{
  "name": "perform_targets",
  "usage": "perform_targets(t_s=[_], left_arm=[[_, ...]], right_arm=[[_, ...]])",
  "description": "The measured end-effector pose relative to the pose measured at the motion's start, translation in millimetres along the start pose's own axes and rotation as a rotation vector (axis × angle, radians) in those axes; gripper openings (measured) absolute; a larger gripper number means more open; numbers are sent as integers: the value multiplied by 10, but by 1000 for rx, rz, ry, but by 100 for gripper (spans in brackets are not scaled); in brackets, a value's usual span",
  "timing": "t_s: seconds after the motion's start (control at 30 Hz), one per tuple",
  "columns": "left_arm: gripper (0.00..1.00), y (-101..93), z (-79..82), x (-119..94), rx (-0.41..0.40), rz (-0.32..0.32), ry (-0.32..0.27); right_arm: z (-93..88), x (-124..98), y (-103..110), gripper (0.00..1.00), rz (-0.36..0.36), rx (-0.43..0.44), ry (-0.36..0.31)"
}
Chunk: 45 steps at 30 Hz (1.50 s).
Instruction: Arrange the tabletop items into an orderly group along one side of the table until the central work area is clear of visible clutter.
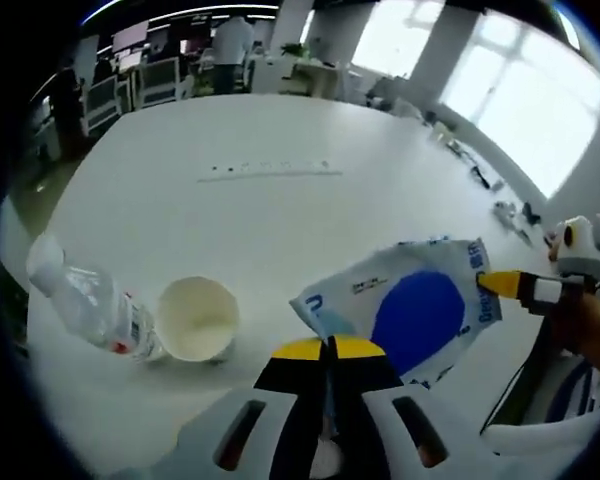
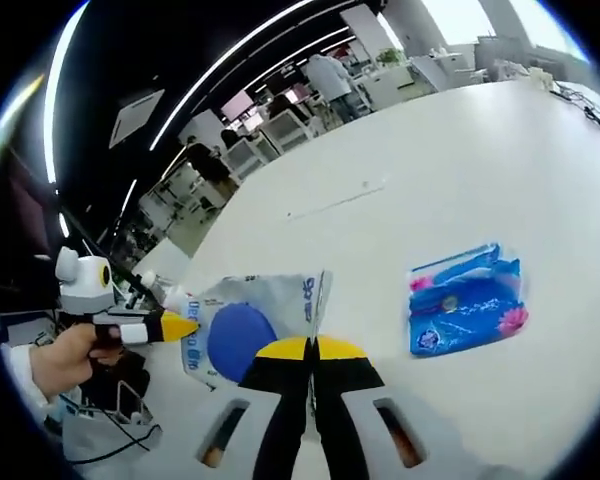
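Both grippers pinch the same white-and-blue pouch (image 1: 410,315): the left gripper (image 1: 329,347) clenched on its near edge, the right gripper (image 1: 500,284) at three o'clock. A paper cup (image 1: 198,318) and plastic bottle (image 1: 85,305) lie at nine o'clock.

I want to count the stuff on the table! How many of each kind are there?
Plastic bottle: 1
Paper cup: 1
White pouch with blue circle: 1
Blue tissue pack: 1
Total: 4
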<state>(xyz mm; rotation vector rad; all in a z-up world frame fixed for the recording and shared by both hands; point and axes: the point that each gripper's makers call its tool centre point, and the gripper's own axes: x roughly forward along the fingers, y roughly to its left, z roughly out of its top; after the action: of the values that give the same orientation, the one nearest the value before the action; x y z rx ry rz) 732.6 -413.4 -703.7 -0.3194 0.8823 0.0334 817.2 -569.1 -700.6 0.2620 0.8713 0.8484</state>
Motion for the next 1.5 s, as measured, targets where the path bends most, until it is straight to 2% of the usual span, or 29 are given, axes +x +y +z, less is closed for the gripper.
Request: perform_targets(t_s=[0.2,0.67,0.83,0.97,1.07,1.27,1.4,1.5], left_arm=[[0,69,28,106,-3,17,10],[0,211,40,473,17,61,48],[0,256,88,598,43,103,48],[0,258,100,691,47,98,55],[0,312,196,810,87,113,43],[0,333,84,883,108,115,73],[0,340,57,916,119,120,71],[0,360,22,951,158,129,91]], right_arm=[[23,146,-54,0,-8,-37,15],[8,515,-253,0,-47,-322,86],[-26,679,-342,0,-52,-337,99],[-20,774,-444,0,-71,-365,116],[-25,835,-473,0,-66,-408,129],[-89,847,-517,0,-81,-536,178],[-139,955,-534,0,-96,-575,205],[-153,945,-548,0,-101,-601,223]])
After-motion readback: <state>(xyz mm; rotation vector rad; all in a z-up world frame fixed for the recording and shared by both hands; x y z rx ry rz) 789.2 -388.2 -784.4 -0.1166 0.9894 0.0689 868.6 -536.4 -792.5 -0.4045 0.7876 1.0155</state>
